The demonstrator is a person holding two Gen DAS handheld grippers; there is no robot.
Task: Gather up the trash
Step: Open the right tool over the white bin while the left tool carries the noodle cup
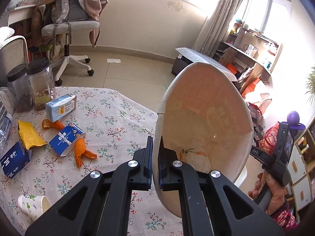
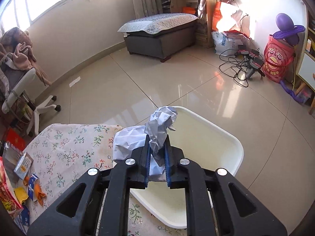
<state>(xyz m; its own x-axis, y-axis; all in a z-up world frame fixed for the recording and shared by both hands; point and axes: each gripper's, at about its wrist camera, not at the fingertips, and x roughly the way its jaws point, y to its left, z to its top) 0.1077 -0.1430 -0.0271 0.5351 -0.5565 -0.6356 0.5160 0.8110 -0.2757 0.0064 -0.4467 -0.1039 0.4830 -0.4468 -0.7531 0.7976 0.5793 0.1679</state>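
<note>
My left gripper (image 1: 157, 139) is shut on the rim of a large empty paper bowl (image 1: 206, 118), held tilted above the table's right edge. On the floral tablecloth (image 1: 118, 118) lie a light blue carton (image 1: 61, 106), an opened blue carton (image 1: 67, 139), orange peel (image 1: 82, 151), a yellow wrapper (image 1: 29, 135), a dark blue carton (image 1: 13, 159) and a tipped paper cup (image 1: 33, 204). In the right wrist view my right gripper (image 2: 157, 137) is shut on crumpled white paper (image 2: 161, 122), above a white tray (image 2: 216, 147) at the table's corner.
Two plastic jars (image 1: 41, 86) stand at the table's far left. A swivel chair (image 1: 69, 27) piled with clothes stands behind the table. A grey ottoman (image 2: 161, 33), tangled cables (image 2: 242, 64) and a red bucket (image 2: 275, 61) are across the tiled floor. A hand (image 1: 275, 192) shows at the right.
</note>
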